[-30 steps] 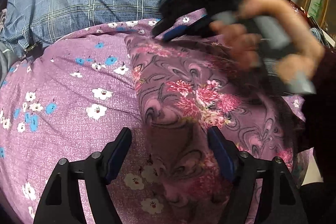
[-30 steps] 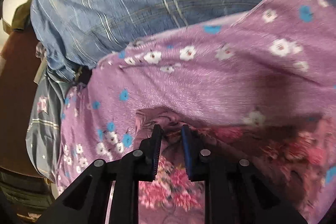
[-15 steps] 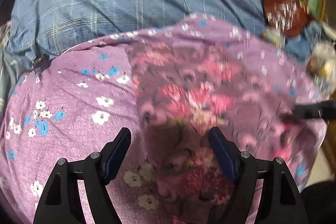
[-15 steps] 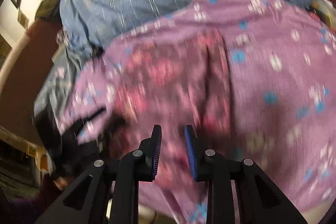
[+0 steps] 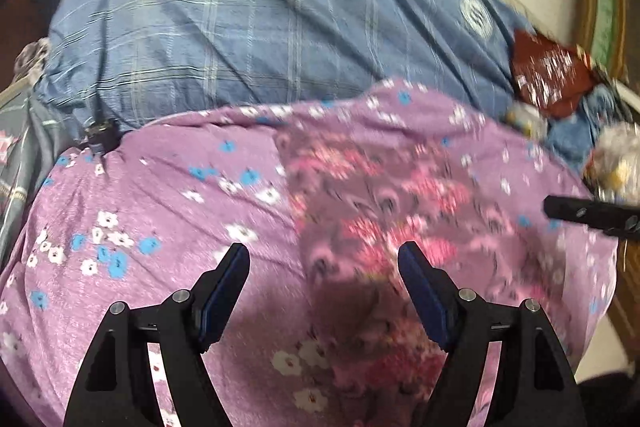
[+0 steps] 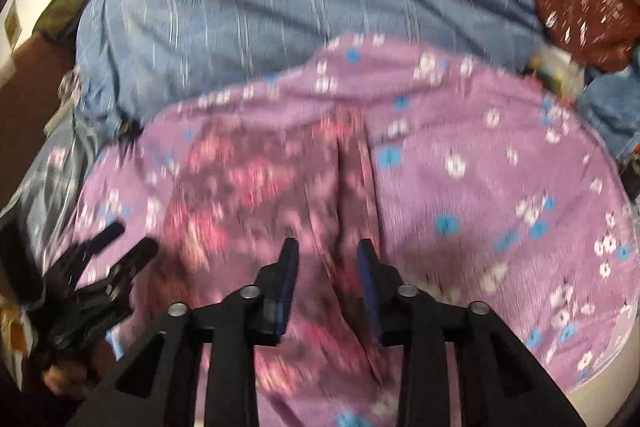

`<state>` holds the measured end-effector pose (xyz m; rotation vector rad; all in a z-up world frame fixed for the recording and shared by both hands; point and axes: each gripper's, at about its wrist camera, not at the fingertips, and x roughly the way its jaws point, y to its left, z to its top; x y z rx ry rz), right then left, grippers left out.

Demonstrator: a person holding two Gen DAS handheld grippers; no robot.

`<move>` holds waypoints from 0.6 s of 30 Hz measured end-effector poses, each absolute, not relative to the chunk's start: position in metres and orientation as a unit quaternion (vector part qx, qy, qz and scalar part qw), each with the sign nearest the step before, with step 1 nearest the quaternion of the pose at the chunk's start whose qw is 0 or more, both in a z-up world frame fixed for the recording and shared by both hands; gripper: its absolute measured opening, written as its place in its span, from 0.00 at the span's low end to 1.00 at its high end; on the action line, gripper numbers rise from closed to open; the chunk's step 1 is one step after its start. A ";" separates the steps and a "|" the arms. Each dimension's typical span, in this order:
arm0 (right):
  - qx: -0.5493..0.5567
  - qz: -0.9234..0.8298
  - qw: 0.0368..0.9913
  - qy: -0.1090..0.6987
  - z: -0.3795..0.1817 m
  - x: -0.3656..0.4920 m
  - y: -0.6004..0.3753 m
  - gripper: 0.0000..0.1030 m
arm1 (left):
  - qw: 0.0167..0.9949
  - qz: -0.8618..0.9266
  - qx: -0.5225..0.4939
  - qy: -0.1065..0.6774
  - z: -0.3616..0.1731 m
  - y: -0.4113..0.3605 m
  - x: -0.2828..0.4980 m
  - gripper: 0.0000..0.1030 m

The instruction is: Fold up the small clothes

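Right gripper (image 6: 328,259) jaws opening, nothing between them; left gripper (image 5: 324,267) jaws wide, empty. Floral garment (image 5: 380,211) lies mid-frame on purple sheet (image 5: 160,195). Risk: a pinch catching the sheet too, dragging the fold askew.

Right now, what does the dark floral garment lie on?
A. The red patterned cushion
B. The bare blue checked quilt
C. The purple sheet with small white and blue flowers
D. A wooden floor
C: the dark floral garment lies flat on the purple sheet, which shows on either side of it; the blue checked quilt is beyond the sheet's far edge.
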<state>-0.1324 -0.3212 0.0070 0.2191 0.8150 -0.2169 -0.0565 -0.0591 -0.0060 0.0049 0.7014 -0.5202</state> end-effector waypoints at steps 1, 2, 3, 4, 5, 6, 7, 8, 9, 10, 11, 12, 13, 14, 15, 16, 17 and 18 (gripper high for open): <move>0.101 -0.116 0.906 0.394 0.003 -0.128 -0.320 0.37 | 0.910 -0.241 0.001 0.338 -0.005 -0.057 -0.055 0.74; 0.099 -0.127 0.905 0.394 -0.002 -0.122 -0.318 0.37 | 0.912 -0.232 0.004 0.337 -0.006 -0.057 -0.055 0.74; 0.101 -0.135 0.903 0.395 -0.006 -0.118 -0.317 0.37 | 0.914 -0.227 0.006 0.337 -0.008 -0.056 -0.054 0.74; 0.102 -0.143 0.901 0.396 -0.010 -0.115 -0.317 0.37 | 0.915 -0.218 0.010 0.338 -0.009 -0.056 -0.053 0.74; 0.101 -0.151 0.901 0.393 -0.014 -0.112 -0.316 0.37 | 0.916 -0.217 0.010 0.339 -0.010 -0.057 -0.052 0.74; 0.096 -0.156 0.902 0.390 -0.016 -0.110 -0.314 0.37 | 0.916 -0.215 0.009 0.340 -0.011 -0.057 -0.052 0.74; 0.090 -0.159 0.903 0.388 -0.017 -0.110 -0.312 0.37 | 0.915 -0.215 0.009 0.340 -0.010 -0.058 -0.051 0.74; 0.080 -0.163 0.904 0.386 -0.018 -0.108 -0.311 0.37 | 0.916 -0.214 0.010 0.339 -0.010 -0.059 -0.052 0.74; 0.073 -0.168 0.905 0.384 -0.019 -0.109 -0.309 0.37 | 0.917 -0.214 0.012 0.338 -0.010 -0.061 -0.051 0.74; 0.065 -0.171 0.907 0.381 -0.020 -0.107 -0.308 0.37 | 0.917 -0.214 0.016 0.335 -0.011 -0.063 -0.052 0.74; 0.063 -0.171 0.908 0.377 -0.019 -0.107 -0.307 0.37 | 0.918 -0.214 0.019 0.334 -0.011 -0.064 -0.050 0.74; 0.061 -0.170 0.909 0.375 -0.020 -0.108 -0.306 0.37 | 0.918 -0.214 0.023 0.333 -0.011 -0.065 -0.051 0.74; 0.058 -0.168 0.910 0.374 -0.020 -0.107 -0.305 0.37 | 0.918 -0.215 0.025 0.333 -0.011 -0.068 -0.052 0.74; 0.053 -0.169 0.911 0.373 -0.020 -0.108 -0.304 0.37 | 0.917 -0.217 0.026 0.333 -0.012 -0.069 -0.052 0.74; 0.045 -0.171 0.912 0.371 -0.020 -0.109 -0.302 0.37 | 0.917 -0.218 0.025 0.333 -0.011 -0.069 -0.052 0.74; 0.037 -0.172 0.912 0.370 -0.020 -0.110 -0.301 0.37 | 0.918 -0.218 0.024 0.331 -0.011 -0.071 -0.052 0.74; 0.032 -0.172 0.913 0.369 -0.020 -0.109 -0.301 0.37 | 0.918 -0.219 0.024 0.330 -0.011 -0.072 -0.052 0.74; 0.030 -0.172 0.913 0.369 -0.020 -0.110 -0.301 0.37 | 0.918 -0.219 0.024 0.329 -0.011 -0.074 -0.052 0.74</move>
